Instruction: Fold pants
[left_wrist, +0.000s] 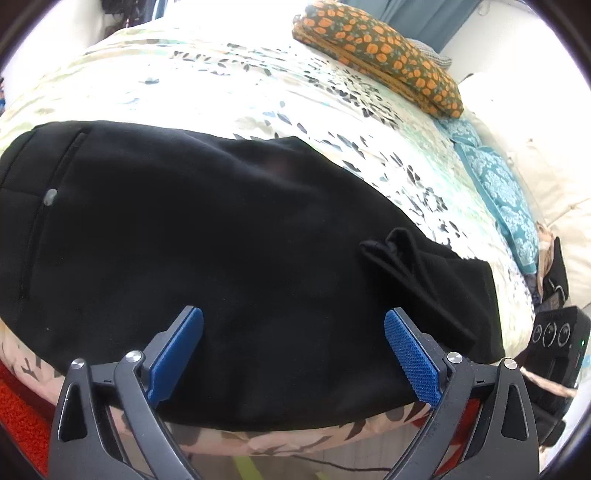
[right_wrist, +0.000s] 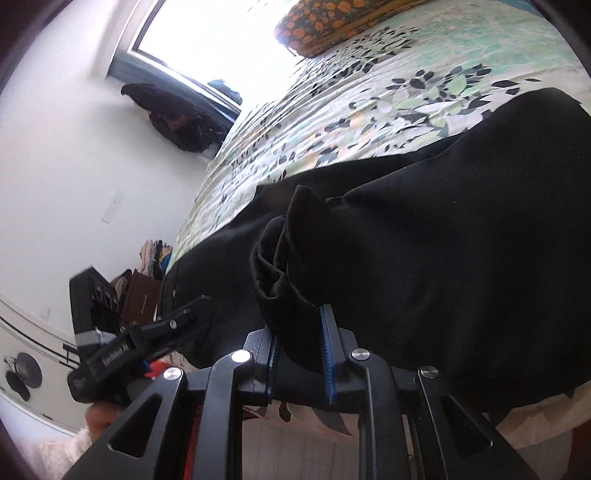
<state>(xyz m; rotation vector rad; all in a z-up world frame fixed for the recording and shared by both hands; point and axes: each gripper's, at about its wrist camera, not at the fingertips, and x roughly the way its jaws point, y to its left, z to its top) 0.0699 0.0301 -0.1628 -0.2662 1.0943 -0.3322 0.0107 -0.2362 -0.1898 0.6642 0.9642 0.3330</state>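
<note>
Black pants (left_wrist: 221, 240) lie spread on the floral bedspread (left_wrist: 258, 85) near the bed's front edge, with a pocket seam and a small button at the left. My left gripper (left_wrist: 293, 328) is open, its blue pads (left_wrist: 413, 358) hovering over the pants' near edge, holding nothing. My right gripper (right_wrist: 301, 332) is shut on a bunched fold of the pants (right_wrist: 280, 258) and lifts it slightly. The rest of the pants (right_wrist: 443, 258) stretch to the right in the right wrist view. The left gripper's body also shows in the right wrist view (right_wrist: 147, 343).
An orange-flowered folded cloth (left_wrist: 380, 55) lies at the bed's far side. A teal patterned cloth (left_wrist: 502, 192) lies along the right edge. A red rug (left_wrist: 22, 406) is on the floor below the bed. The right gripper's camera body (left_wrist: 557, 343) sits at the right.
</note>
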